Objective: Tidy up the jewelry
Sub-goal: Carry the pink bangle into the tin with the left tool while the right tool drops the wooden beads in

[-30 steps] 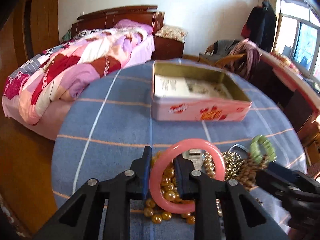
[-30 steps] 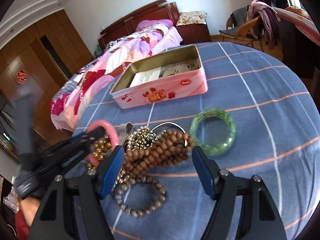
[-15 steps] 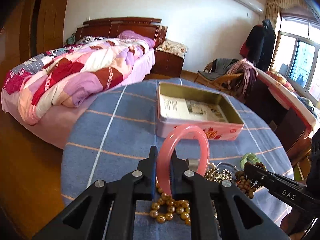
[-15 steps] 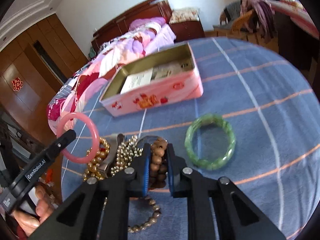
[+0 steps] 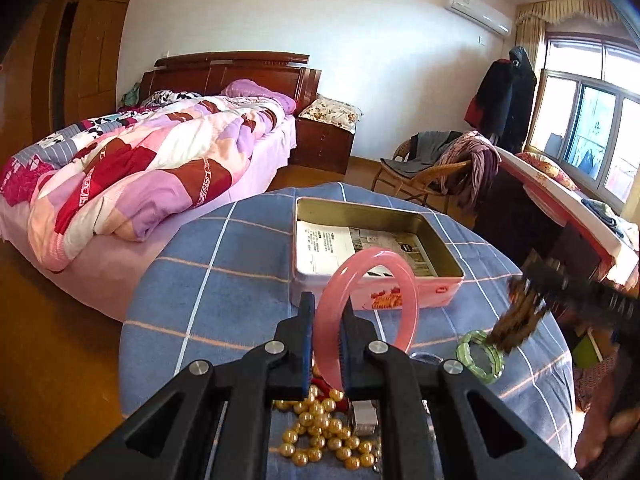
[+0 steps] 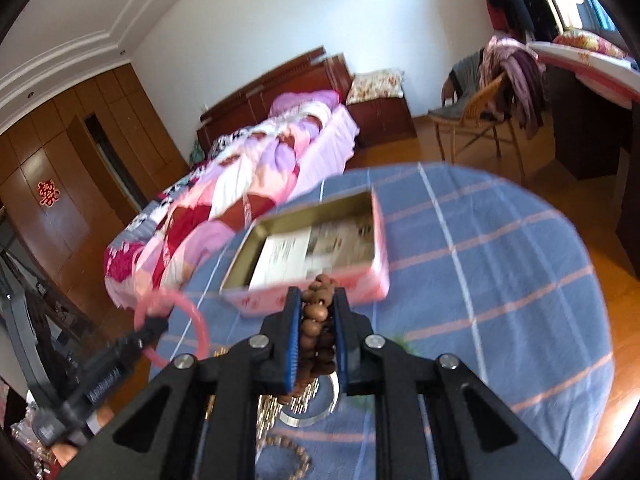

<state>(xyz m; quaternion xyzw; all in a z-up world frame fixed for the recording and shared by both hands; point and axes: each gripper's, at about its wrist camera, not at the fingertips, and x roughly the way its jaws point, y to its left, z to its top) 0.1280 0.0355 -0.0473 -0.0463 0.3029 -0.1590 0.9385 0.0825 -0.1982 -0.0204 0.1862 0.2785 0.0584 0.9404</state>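
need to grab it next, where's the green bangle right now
In the left wrist view the green bangle lies flat on the blue checked tablecloth at lower right, beside the gold beads, nearer than the pink tin.

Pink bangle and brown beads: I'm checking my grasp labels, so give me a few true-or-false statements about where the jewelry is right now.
1. The left claw is shut on the pink bangle. True.
2. The right claw is open and empty. False: it is shut on the brown beads.
3. The green bangle lies in the tin. False: it lies on the tablecloth.
4. The gold beads lie on the tablecloth. True.
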